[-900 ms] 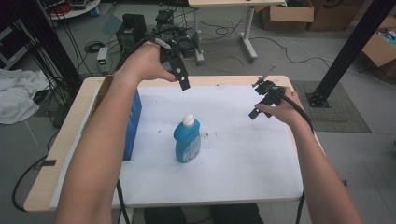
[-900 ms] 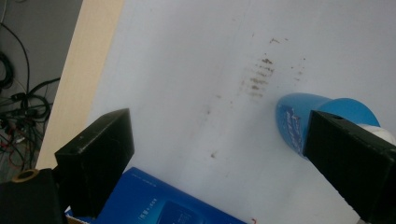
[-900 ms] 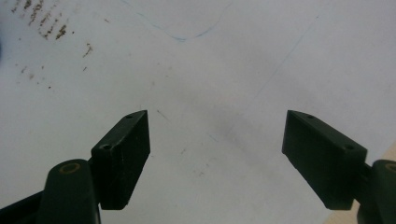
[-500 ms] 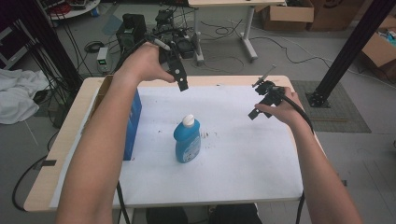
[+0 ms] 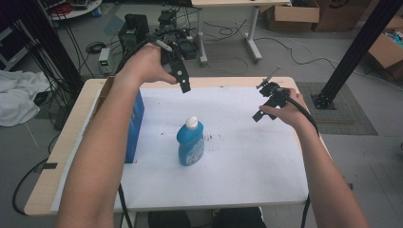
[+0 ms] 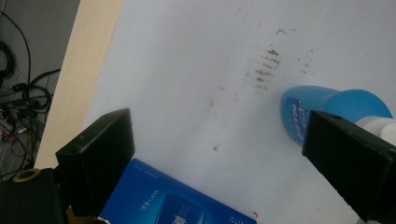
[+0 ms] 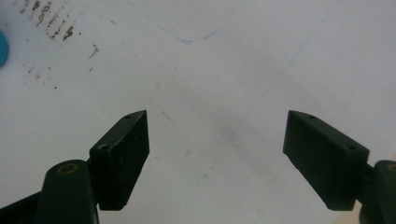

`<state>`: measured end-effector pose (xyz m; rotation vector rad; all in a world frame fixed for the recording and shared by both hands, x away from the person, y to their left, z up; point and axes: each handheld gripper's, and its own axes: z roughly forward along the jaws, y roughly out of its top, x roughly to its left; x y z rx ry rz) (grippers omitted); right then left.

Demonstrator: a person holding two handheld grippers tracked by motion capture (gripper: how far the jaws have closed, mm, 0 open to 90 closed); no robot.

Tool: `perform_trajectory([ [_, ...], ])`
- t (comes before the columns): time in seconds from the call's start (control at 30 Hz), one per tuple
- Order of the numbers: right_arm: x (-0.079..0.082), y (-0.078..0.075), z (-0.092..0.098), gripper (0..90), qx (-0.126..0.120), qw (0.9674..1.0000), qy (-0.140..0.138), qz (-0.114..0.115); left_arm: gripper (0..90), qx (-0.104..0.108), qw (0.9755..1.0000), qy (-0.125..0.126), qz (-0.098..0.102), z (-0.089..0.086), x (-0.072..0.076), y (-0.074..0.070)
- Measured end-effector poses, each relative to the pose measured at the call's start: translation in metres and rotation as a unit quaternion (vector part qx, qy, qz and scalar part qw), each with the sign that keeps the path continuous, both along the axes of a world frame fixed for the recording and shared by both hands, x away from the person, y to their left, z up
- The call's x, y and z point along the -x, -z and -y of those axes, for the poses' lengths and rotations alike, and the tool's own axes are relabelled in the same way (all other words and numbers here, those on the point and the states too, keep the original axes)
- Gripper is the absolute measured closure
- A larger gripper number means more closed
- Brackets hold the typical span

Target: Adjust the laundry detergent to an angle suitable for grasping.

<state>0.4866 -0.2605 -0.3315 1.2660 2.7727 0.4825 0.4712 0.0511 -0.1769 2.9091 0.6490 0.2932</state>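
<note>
Blue plastic, white-capped: one bottle (image 5: 191, 142) is recorded standing upright near the middle of the white-covered tabletop (image 5: 247, 161), its long axis vertical and the cap pointing up. A labelled face is turned toward the person's side. It is judged to be light to moderate in weight, with stiff but slightly yielding walls and a smooth, possibly slippery surface; the flattened body below the shoulder is judged the better place to take hold, across the narrow faces, rather than the cap.

Just beside the bottle, toward the far edge, brown specks (image 5: 214, 137) are noted on the covering. To the bottle's left, a blue box (image 5: 134, 124) is seen standing near the tabletop's edge.

Beyond and above the bottle, the left tool (image 5: 183, 84) is held raised, jaws spread wide and empty. To the bottle's right, well apart, the right tool (image 5: 257, 116) is held above bare covering, jaws likewise parted and empty.
</note>
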Motion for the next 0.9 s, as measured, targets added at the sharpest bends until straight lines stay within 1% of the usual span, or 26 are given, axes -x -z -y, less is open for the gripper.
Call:
perform_trajectory([
  [0.07, 0.0, 0.0002, 0.0001, 22.4, 0.0, 1.0, -0.001, 0.001, 10.2, -0.001, 1.0, -0.001, 0.002, -0.0004, 0.0008, 0.0003],
  [0.2, 0.0002, 0.0002, -0.0002, 22.4, 0.001, 1.0, -0.001, 0.0, 10.2, -0.009, 1.0, -0.001, 0.0, -0.0012, 0.001, 0.0012],
  [0.3, 0.0003, 0.0001, -0.001, 22.6, 0.0, 1.0, 0.003, -0.001, 10.2, -0.006, 1.0, -0.004, -0.001, -0.0021, 0.0015, 0.0024],
  [0.47, 0.0001, 0.0004, -0.0012, 22.7, 0.003, 1.0, 0.0, 0.0, 11.1, -0.007, 0.9999, -0.007, -0.006, -0.0042, 0.0021, 0.0021],
  [0.5, 0.0003, 0.0006, -0.0022, 22.7, 0.004, 1.0, -0.004, 0.003, 11.0, -0.008, 0.9999, -0.007, -0.006, -0.0042, 0.0027, 0.0022],
  [0.7, 0.0012, -0.0007, -0.0036, 22.9, 0.003, 1.0, -0.004, 0.008, 10.6, -0.012, 0.9999, -0.008, -0.005, -0.0026, 0.0058, 0.001],
  [0.73, 0.0016, -0.001, -0.0037, 22.9, 0.003, 1.0, -0.004, 0.008, 10.6, -0.009, 0.9999, -0.009, -0.002, -0.0024, 0.0067, 0.0012],
  [0.9, 0.0037, -0.0016, -0.0044, 22.7, 0.004, 0.9999, -0.005, 0.009, 11.0, -0.01, 0.9999, -0.006, -0.003, -0.0016, 0.0101, 0.001],
])
